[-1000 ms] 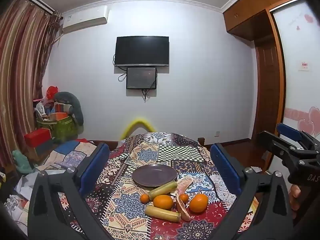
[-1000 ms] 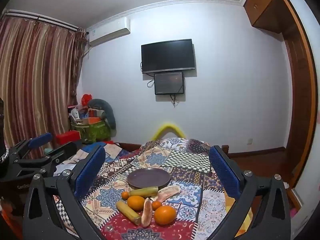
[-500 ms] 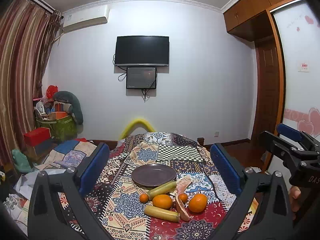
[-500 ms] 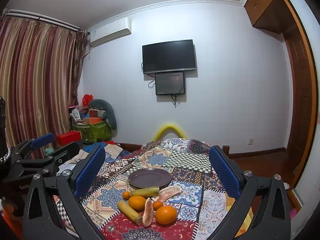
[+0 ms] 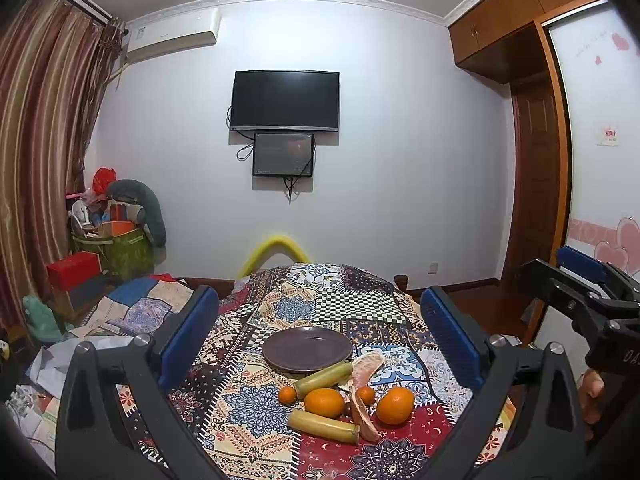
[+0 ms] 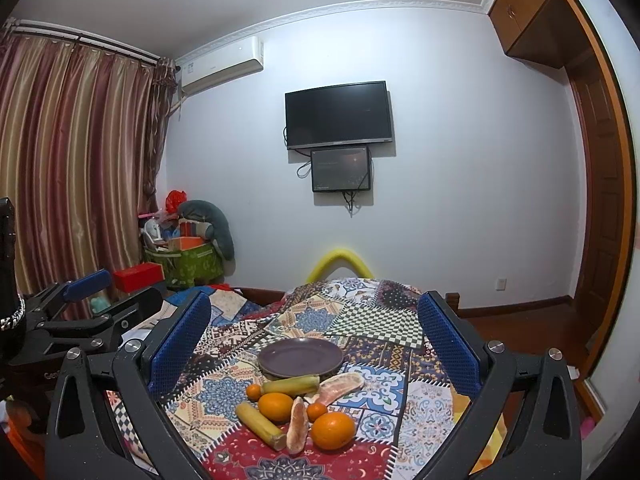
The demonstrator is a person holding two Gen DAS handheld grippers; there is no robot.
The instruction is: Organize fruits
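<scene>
A dark purple plate (image 5: 307, 349) (image 6: 301, 356) lies bare on the patchwork tablecloth. In front of it lie two oranges (image 5: 395, 405) (image 6: 333, 430), two small tangerines (image 5: 286, 395), two yellow-green cane pieces (image 5: 322, 425) (image 6: 260, 425) and two pink pomelo wedges (image 5: 367, 363) (image 6: 297, 424). My left gripper (image 5: 318, 340) is open and empty, held above and before the fruit. My right gripper (image 6: 314, 340) is open and empty, likewise short of the fruit. Each gripper shows at the other view's edge.
The round table (image 5: 344, 300) has a patterned cloth. A yellow chair back (image 5: 274, 250) stands behind it. Clutter, a green bin (image 5: 120, 248) and a red box (image 5: 73, 269) sit at the left by the curtain. A wooden door (image 5: 536, 208) is at the right.
Both views shifted slightly; the grippers drifted a little, still open. The fruit and the plate have not moved.
</scene>
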